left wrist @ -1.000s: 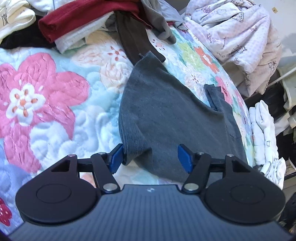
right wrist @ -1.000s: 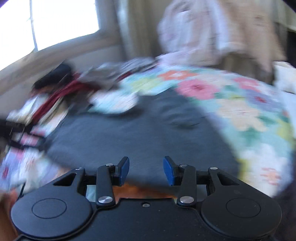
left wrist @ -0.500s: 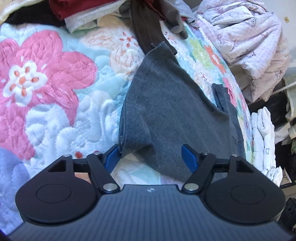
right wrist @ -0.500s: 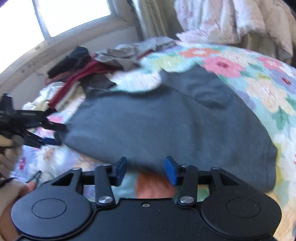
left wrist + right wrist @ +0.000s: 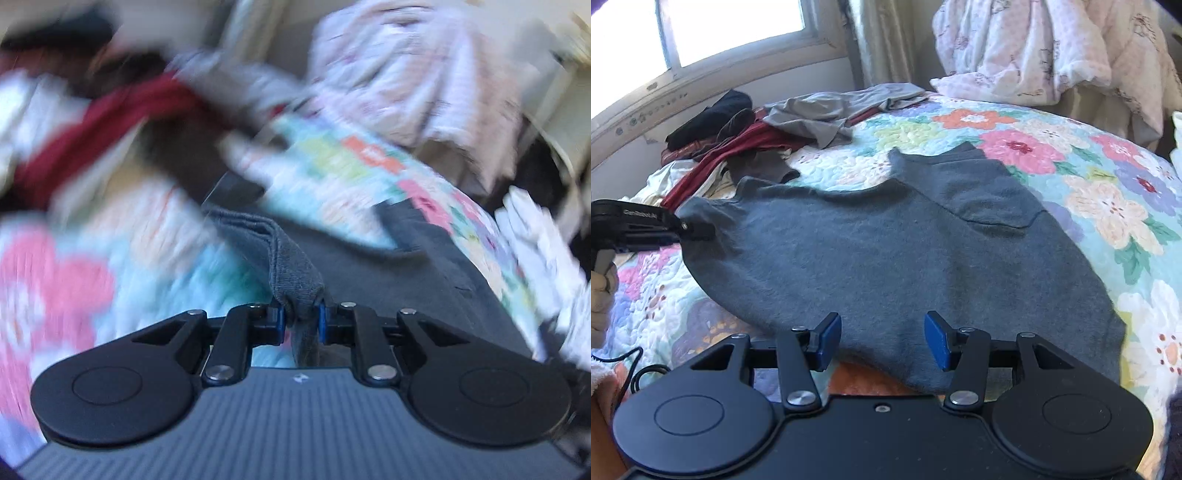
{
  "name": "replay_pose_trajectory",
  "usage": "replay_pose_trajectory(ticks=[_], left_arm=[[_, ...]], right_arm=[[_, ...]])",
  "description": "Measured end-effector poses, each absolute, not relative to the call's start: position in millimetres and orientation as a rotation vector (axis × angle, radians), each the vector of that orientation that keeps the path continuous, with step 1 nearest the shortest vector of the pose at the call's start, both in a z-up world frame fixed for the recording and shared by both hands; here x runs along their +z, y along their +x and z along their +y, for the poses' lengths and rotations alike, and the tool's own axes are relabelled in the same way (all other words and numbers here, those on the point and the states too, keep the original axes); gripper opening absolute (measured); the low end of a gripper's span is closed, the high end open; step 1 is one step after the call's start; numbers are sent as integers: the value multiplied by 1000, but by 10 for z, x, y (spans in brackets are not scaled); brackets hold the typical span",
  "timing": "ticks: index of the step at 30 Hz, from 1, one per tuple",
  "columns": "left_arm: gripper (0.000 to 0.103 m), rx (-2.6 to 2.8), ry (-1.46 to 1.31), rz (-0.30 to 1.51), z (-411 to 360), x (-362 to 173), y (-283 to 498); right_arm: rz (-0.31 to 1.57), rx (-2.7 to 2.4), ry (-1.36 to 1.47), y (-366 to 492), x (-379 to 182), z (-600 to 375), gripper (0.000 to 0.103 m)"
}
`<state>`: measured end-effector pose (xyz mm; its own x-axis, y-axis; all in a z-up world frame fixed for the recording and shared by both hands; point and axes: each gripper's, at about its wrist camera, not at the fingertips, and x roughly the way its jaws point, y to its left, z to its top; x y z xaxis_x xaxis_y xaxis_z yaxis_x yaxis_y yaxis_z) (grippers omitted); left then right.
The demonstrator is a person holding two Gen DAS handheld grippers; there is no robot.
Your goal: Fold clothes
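The bed (image 5: 1108, 206) is covered with a quilted spread printed in big flowers, pink, orange, purple and cream on pale blue. A grey T-shirt (image 5: 886, 266) lies spread across the middle of it, front up, one short sleeve lying flat toward the far right, the hem reaching the near edge. At the far left corner, under the window, a heap of clothes (image 5: 738, 147) sits on the quilt: something black on top, dark red cloth beneath, a brown piece, cream fabric at the bottom. Beside the heap lies a crumpled light grey garment (image 5: 834, 114), apart from the T-shirt.
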<state>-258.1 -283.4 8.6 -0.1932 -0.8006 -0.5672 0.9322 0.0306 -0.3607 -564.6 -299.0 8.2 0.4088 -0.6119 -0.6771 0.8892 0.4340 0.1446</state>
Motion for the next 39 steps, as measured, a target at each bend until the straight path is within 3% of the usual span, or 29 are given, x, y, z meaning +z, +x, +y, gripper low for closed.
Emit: replay_pose_trajectory(ticks=[6,10,12,16,20,28,31,35,39], left_arm=[[15,-1864,328,472,-2967,590,-3413],[15,-2088,434,377,-3048,712,-4210],[15,-2154,494,406,-3091,592,-4578],[15,-2138,568,696,-3325,144,-4962],[16,-2104,646,722,-3361,-181,-5033],[16,-2164,493,768,-3364,10,-4966],[18,-2178,562,740,-3399,-57,-5123],[19,-2092,711,802,-3428,-125,-5154],[50,-2126,577,776,-3287,332,-4818]], right_arm=[[521,-1113,602,-6055,119,-3045,55],[427,-1219,669,-6491,198,-3072,56],[386,-1268,709,-6696,206,-3066,56],[327,-1315,791,-6978,146,-3029,56],[328,-1290,803,-7016,80,-2984,56],[219,-1216,920,-7053,86,-3019,57],[454,-1372,724,-6812,142,-3065,57],[399,-1336,793,-6799,109,-3064,57],[441,-1365,777,-6697,234,-3016,57]])
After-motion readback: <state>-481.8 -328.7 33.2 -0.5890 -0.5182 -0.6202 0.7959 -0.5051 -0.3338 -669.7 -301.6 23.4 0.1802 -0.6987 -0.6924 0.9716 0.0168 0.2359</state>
